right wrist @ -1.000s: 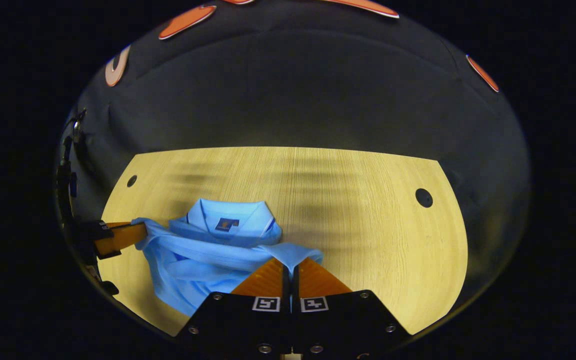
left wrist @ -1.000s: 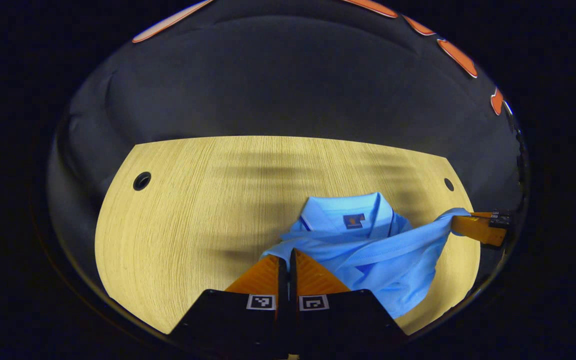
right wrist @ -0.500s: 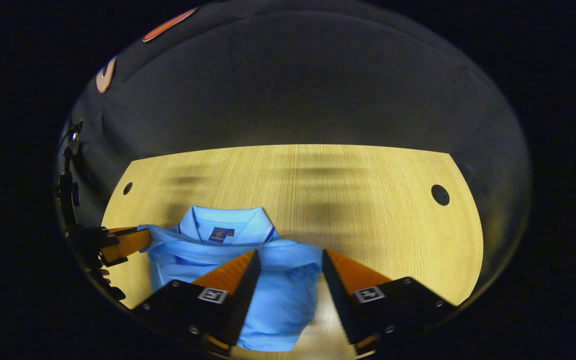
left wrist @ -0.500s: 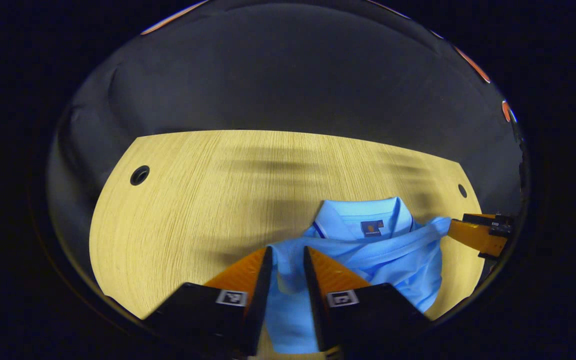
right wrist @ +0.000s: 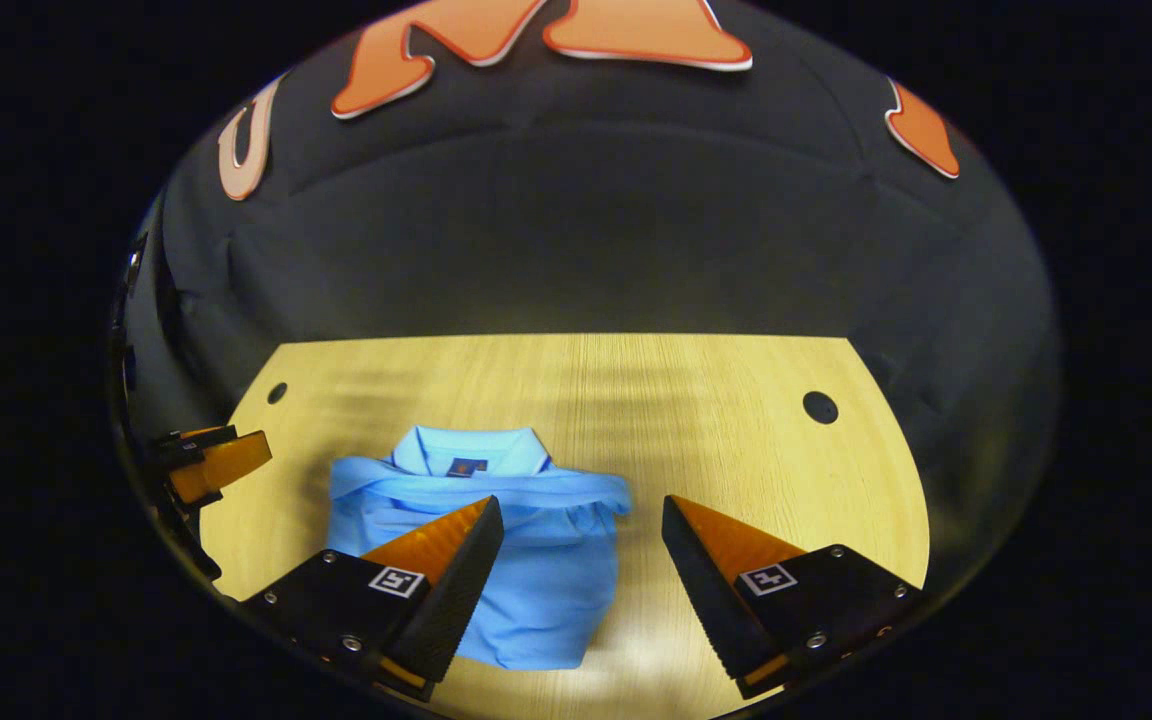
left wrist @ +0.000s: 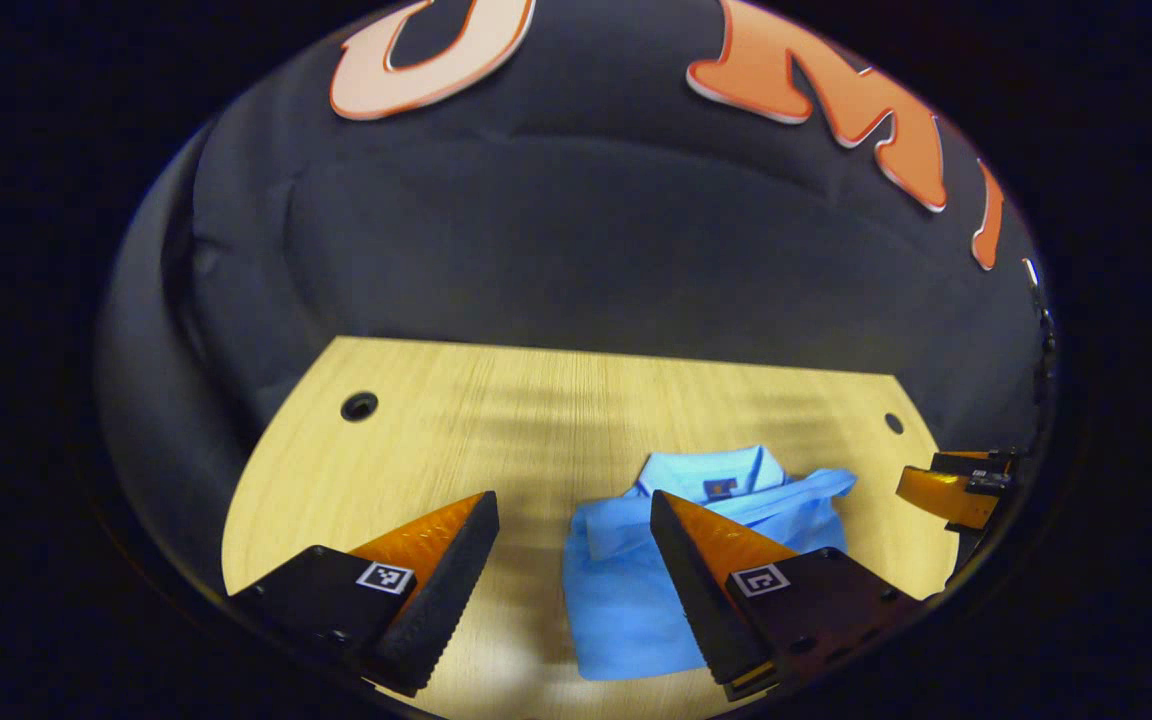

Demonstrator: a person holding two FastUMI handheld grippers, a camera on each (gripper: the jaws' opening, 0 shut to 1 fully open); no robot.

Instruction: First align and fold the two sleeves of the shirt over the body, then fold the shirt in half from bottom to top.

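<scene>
Left gripper view: the soft blue shirt (left wrist: 706, 560) lies folded on the wood-grain table (left wrist: 496, 430); the left gripper (left wrist: 576, 560), clamped a second ago, now gapes, ridged wedge fingers apart.

Right gripper view: the right gripper (right wrist: 581, 565) has released too and lifted off the shirt (right wrist: 496, 540).

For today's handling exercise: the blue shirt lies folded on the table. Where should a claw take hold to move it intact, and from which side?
Probably the near folded edge of the blue shirt, approached from the near side, low over the table. There the layers stack flat; the hem band lies loose and rumpled below the collar. Both the left claw and right claw stand open.
</scene>
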